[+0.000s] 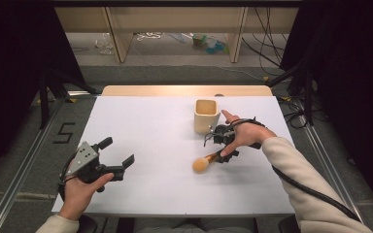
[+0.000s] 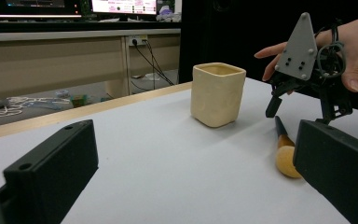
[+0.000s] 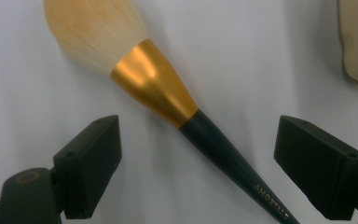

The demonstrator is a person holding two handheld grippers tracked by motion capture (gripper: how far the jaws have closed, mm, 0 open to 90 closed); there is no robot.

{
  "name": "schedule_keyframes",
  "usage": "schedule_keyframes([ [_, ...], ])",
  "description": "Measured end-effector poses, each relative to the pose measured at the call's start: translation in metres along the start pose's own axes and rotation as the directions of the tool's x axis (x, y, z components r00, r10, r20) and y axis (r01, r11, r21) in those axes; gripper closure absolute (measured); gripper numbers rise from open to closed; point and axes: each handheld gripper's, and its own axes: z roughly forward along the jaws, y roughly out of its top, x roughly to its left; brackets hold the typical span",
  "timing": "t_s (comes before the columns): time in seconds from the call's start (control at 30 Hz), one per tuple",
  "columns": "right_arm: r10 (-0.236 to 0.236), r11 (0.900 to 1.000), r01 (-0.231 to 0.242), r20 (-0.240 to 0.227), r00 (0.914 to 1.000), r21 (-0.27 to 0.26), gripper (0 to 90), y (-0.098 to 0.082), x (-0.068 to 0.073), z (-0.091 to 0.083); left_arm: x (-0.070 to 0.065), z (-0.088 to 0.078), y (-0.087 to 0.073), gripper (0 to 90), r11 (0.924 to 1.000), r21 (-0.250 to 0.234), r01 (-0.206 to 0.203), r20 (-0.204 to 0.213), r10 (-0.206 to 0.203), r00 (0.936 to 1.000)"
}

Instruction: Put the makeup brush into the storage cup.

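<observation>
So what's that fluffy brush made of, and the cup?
The brush seems to have soft pale hair bristles, a shiny gold band that glints like metal, and a dark glossy handle, maybe painted wood or plastic. The cup looks like matte cream ceramic, with slightly wavy walls, though it could be plastic.

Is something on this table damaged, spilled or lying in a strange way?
Nothing stands out. The cream square cup stands upright, and the gold-banded makeup brush with a dark handle lies flat, intact, between the open right gripper's jaws.
</observation>
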Motion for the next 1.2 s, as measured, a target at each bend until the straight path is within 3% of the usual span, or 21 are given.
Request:
schedule_keyframes([
  [0.17,-0.017,0.999,0.016,0.008,0.9998,0.034,15.9,0.003,-0.001,0.006,0.000,0.000,0.000,0.0,1.0000,0.000,0.001,0.001,-0.001,1.0000],
  [0.47,0.003,0.997,-0.004,0.011,0.9999,0.077,16.0,0.005,-0.001,0.011,0.000,0.000,0.000,0.0,1.0000,0.000,-0.001,0.000,0.001,1.0000],
  [0.6,-0.031,0.996,0.030,0.009,0.9995,0.088,16.3,0.006,-0.002,0.013,0.000,0.000,0.000,0.0,1.0000,0.001,-0.002,0.001,0.002,1.0000],
  [0.7,0.008,0.996,-0.009,0.012,0.9999,0.090,16.4,0.006,0.000,0.014,0.000,0.000,0.000,0.0,1.0000,0.001,-0.002,0.001,0.002,1.0000],
  [0.73,-0.015,0.995,0.014,0.010,0.9998,0.095,16.5,0.007,-0.002,0.014,0.000,0.000,0.000,0.0,1.0000,0.002,-0.002,0.001,0.002,1.0000],
  [1.07,-0.021,0.993,0.020,0.002,0.9998,0.120,20.3,0.008,-0.001,0.018,0.000,0.000,0.000,0.0,1.0000,0.004,-0.002,0.002,0.002,1.0000],
  [1.2,-0.049,0.991,0.047,0.011,0.9987,0.124,23.5,0.008,-0.003,0.019,0.000,0.000,0.000,0.0,1.0000,0.003,0.000,0.002,0.000,1.0000],
])
